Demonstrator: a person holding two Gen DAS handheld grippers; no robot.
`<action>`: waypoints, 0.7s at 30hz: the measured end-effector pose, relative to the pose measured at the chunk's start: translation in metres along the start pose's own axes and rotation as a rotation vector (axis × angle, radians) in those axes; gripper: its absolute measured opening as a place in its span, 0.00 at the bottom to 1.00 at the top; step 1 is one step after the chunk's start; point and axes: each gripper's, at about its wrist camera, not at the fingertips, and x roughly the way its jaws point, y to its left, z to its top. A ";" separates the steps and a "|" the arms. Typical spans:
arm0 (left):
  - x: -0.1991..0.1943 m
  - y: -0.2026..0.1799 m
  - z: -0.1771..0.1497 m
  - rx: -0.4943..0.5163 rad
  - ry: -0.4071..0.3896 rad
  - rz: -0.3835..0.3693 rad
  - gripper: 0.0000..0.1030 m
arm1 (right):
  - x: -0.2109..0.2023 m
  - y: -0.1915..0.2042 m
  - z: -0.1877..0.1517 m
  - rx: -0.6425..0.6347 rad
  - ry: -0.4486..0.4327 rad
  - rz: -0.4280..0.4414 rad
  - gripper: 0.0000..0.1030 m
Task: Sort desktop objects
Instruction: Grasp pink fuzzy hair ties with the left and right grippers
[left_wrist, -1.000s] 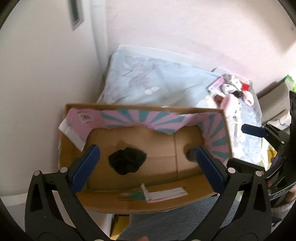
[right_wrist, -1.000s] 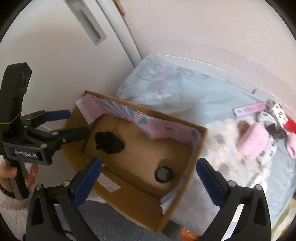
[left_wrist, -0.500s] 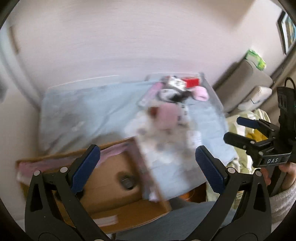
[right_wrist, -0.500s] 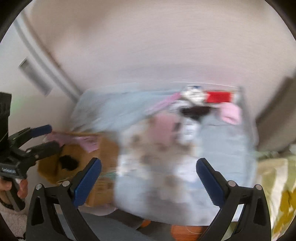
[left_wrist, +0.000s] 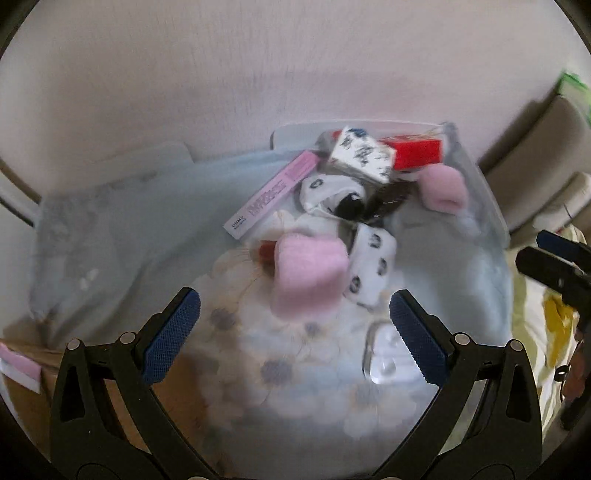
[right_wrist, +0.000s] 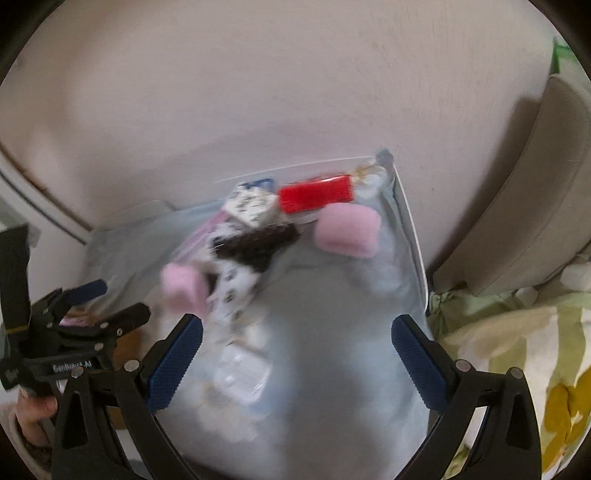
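**Both grippers released above the clutter**

Left wrist view, read from the frame's left edge: I note a corner of a cardboard box (left_wrist: 26, 398) at lower left, partly behind my left gripper (left_wrist: 293, 334), which is spread wide with nothing between its blue pads. Across the centre lies a pale blue floral cloth (left_wrist: 122, 236) over the table. On it, left of centre, a long pink package (left_wrist: 273, 194) lies diagonally. Just right of it, at centre, a pink fluffy item (left_wrist: 308, 271) touches a white sock with black spots (left_wrist: 371, 269). Above these sit a white printed box (left_wrist: 364, 155) and a red box (left_wrist: 417, 151), side by side in the upper centre; a second pink fluffy item (left_wrist: 443, 188) lies right of them. A clear plastic case (left_wrist: 388, 358) sits just beside the right pad.

Right wrist view: the left gripper appears at the left edge, a hand (right_wrist: 35, 417) on its handle. My right gripper (right_wrist: 295, 347) is likewise spread and empty, over bare cloth. Motion blur hides finer detail.
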 end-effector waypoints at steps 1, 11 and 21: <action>0.009 0.001 0.000 -0.015 0.008 0.002 1.00 | 0.007 -0.005 0.004 -0.003 0.001 0.004 0.99; 0.060 0.014 -0.002 -0.117 0.041 0.037 1.00 | 0.086 -0.027 0.038 -0.107 0.036 -0.032 0.99; 0.073 0.004 -0.012 -0.084 0.038 0.048 0.42 | 0.099 -0.014 0.046 -0.243 0.031 -0.132 0.62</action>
